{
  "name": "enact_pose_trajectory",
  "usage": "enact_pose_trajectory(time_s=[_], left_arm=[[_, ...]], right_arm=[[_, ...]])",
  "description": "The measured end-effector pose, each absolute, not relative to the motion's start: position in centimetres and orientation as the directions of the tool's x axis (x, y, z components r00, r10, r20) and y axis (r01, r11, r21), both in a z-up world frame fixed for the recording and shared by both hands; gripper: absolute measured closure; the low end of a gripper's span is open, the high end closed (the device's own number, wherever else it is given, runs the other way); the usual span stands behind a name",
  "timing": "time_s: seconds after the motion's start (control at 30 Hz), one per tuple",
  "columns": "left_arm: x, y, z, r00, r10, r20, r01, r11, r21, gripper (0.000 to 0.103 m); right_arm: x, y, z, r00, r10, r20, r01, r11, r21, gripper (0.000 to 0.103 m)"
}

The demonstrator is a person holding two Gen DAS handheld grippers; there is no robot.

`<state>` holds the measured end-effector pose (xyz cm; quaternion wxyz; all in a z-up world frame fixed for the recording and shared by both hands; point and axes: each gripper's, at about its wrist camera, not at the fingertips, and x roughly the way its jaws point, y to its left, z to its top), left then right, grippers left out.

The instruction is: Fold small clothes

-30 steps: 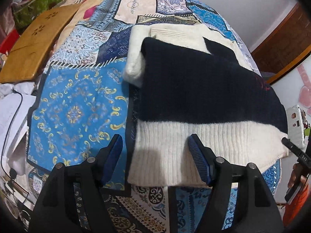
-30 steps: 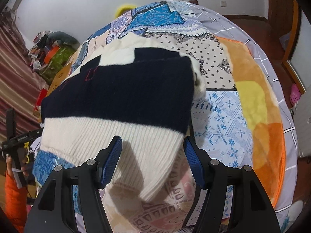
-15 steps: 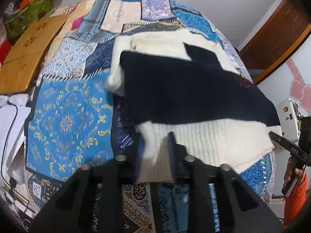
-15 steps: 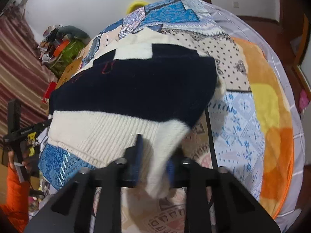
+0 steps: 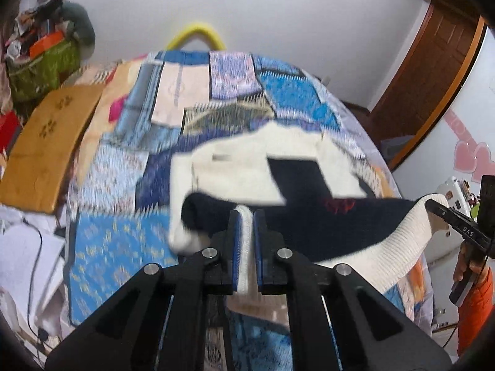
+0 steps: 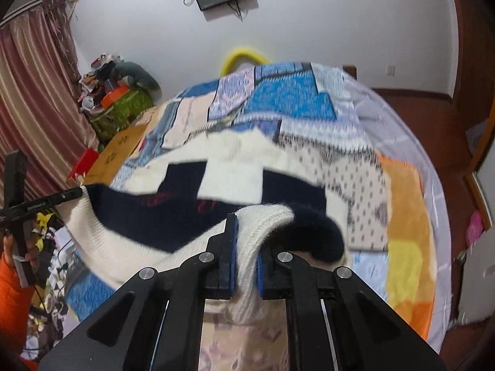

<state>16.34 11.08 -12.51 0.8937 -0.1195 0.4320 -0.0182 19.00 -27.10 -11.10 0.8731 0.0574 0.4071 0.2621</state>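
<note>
A small navy and cream knit sweater [image 5: 297, 167] lies on a patchwork bedspread [image 5: 287, 99]. My left gripper [image 5: 246, 216] is shut on its cream ribbed hem [image 5: 246, 247] at the left corner. My right gripper [image 6: 244, 225] is shut on the hem [image 6: 247, 262] at the right corner. Both hold the hem lifted off the bed, so the lower part sags between them over the upper body [image 6: 229, 176]. The right gripper also shows at the right edge of the left wrist view [image 5: 445, 216].
The bedspread [image 6: 290, 99] covers the whole bed. A wooden board [image 5: 46, 142] lies at the left edge of the bed. A cluttered green bag [image 5: 40, 65] stands by the far wall. A door [image 5: 433, 71] is on the right. An orange blanket patch [image 6: 402, 216] lies on the right.
Both grippers closed on the sweater's hem, then lifted it up and toward the far side of the bed. The views tilted up and are blurred with motion.
</note>
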Motion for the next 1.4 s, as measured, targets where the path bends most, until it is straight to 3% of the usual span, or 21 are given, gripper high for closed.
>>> enact_pose_trajectory(time_s=[0.17,0.27,0.5,0.77,0.83,1.0,1.1,1.27,1.4], left_arm=[[19.8,11.3,-11.4,0.648,-0.094,-0.756,-0.079,0.979,-0.189,0.097],[21.7,12.1,-11.3,0.655,-0.069,-0.752,-0.108,0.977,-0.184,0.103],[25.4,15.1,-13.4,0.631,-0.028,-0.775,-0.179,0.967,-0.181,0.103],[25.2,14.4,-16.7,0.566,0.001,-0.825,-0.136,0.986,-0.092,0.1],[24.9,14.3,-17.4,0.541,0.006,-0.841,-0.13,0.989,-0.076,0.092],[23.7,15.0,-17.6,0.542,0.016,-0.84,-0.163,0.983,-0.087,0.05],[22.7,15.3,-17.0,0.556,0.023,-0.831,-0.176,0.98,-0.09,0.044],[21.2,15.0,-15.7,0.566,0.031,-0.824,-0.164,0.984,-0.076,0.034],[20.0,13.9,-15.2,0.566,0.044,-0.823,-0.133,0.99,-0.039,0.022]], right_arm=[[22.1,-27.0,-10.4,0.563,0.479,-0.673,-0.391,0.872,0.294,0.095],[23.9,-27.1,-10.5,0.575,0.459,-0.677,-0.37,0.884,0.285,0.095],[27.9,-27.0,-12.4,0.555,0.423,-0.716,-0.317,0.904,0.288,0.095],[30.4,-26.1,-16.1,0.492,0.397,-0.775,-0.291,0.914,0.283,0.094],[30.8,-26.1,-17.3,0.47,0.391,-0.791,-0.278,0.916,0.288,0.095],[30.8,-26.5,-19.2,0.429,0.391,-0.814,-0.255,0.917,0.306,0.094],[30.4,-26.7,-19.1,0.425,0.384,-0.82,-0.261,0.919,0.296,0.092],[29.9,-28.0,-17.8,0.441,0.374,-0.816,-0.243,0.925,0.293,0.069],[29.2,-29.3,-16.3,0.476,0.376,-0.795,-0.228,0.926,0.301,0.064]])
